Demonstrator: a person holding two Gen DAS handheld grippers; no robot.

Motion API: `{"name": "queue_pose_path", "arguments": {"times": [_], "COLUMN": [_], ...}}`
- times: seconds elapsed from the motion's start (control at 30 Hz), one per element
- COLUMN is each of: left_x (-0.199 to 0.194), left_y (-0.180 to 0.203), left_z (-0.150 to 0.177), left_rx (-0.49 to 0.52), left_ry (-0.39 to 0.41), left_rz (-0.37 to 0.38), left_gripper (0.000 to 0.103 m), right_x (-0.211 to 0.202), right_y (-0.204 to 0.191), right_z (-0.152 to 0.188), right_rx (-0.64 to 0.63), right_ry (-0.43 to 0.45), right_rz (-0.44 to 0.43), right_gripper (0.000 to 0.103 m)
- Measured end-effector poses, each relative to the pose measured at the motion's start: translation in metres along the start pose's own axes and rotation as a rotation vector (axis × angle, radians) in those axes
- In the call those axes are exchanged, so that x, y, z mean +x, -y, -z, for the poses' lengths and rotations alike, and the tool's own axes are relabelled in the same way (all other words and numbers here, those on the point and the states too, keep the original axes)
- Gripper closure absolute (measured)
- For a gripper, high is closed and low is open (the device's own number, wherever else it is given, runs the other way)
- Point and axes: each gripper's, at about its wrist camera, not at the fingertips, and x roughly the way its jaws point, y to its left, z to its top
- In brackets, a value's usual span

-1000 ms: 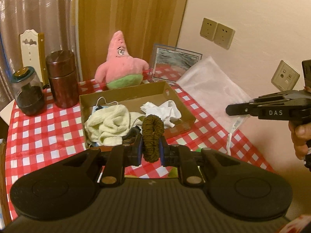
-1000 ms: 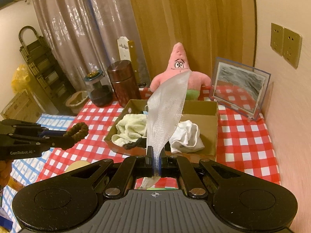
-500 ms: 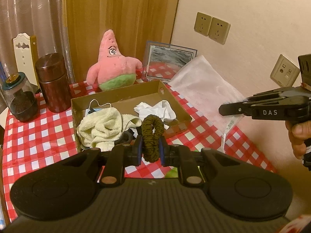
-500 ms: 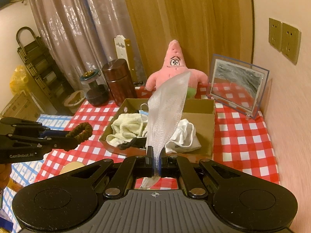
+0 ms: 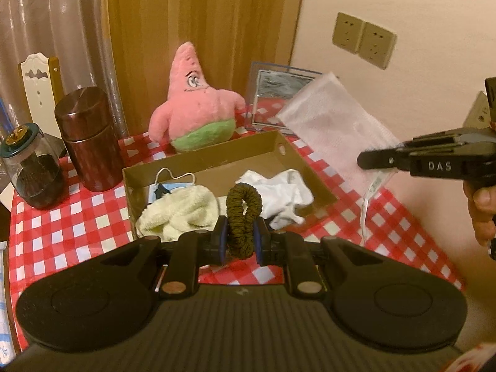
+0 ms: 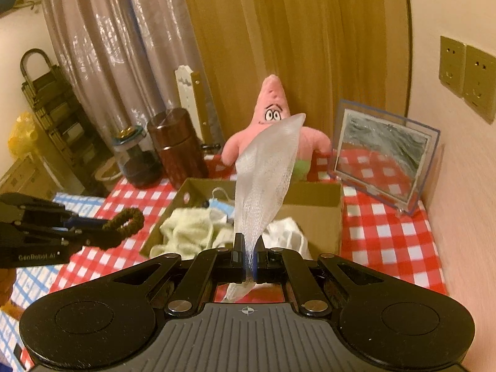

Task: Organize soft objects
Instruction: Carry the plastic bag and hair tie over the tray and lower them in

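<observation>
L gripper (image 5: 238, 241) clamps dark olive scrunchie (image 5: 243, 214), held in air just before cardboard box (image 5: 310, 183). R gripper (image 6: 248, 257) pinches white mesh bag (image 6: 266, 183) above box, bag upright.

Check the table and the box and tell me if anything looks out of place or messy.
Nothing is spilled or damaged. The cardboard box is untidy: a cream towel lies bunched, a white cloth crumpled, a blue face mask half-buried. The left hand-held gripper holds a dark scrunchie, the right hand-held gripper a mesh bag.
</observation>
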Motion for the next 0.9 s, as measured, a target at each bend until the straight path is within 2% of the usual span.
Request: {"name": "queue_pose_path", "arguments": {"times": [0.23, 0.4, 0.53, 0.77, 0.9], "left_x": [0.038, 0.073, 0.100, 0.149, 0.165], "left_y": [-0.027, -0.040, -0.042, -0.045, -0.045], "left_z": [0.002, 0.008, 0.014, 0.017, 0.010], "left_rx": [0.050, 0.126, 0.176, 0.204, 0.208], "left_ry": [-0.079, -0.167, -0.229, -0.306, -0.309], "left_rz": [-0.016, 0.050, 0.099, 0.147, 0.150], "left_gripper": [0.088, 0.088, 0.088, 0.088, 0.088], "right_x": [0.038, 0.066, 0.093, 0.124, 0.135], "right_y": [0.000, 0.001, 0.002, 0.011, 0.021], "right_z": [-0.014, -0.018, -0.013, 0.005, 0.011], "right_rx": [0.005, 0.028, 0.025, 0.015, 0.015], "right_ry": [0.077, 0.138, 0.108, 0.050, 0.034], "right_rz": [-0.013, -0.021, -0.036, -0.027, -0.006], "right_gripper": [0.099, 0.099, 0.099, 0.099, 0.099]}}
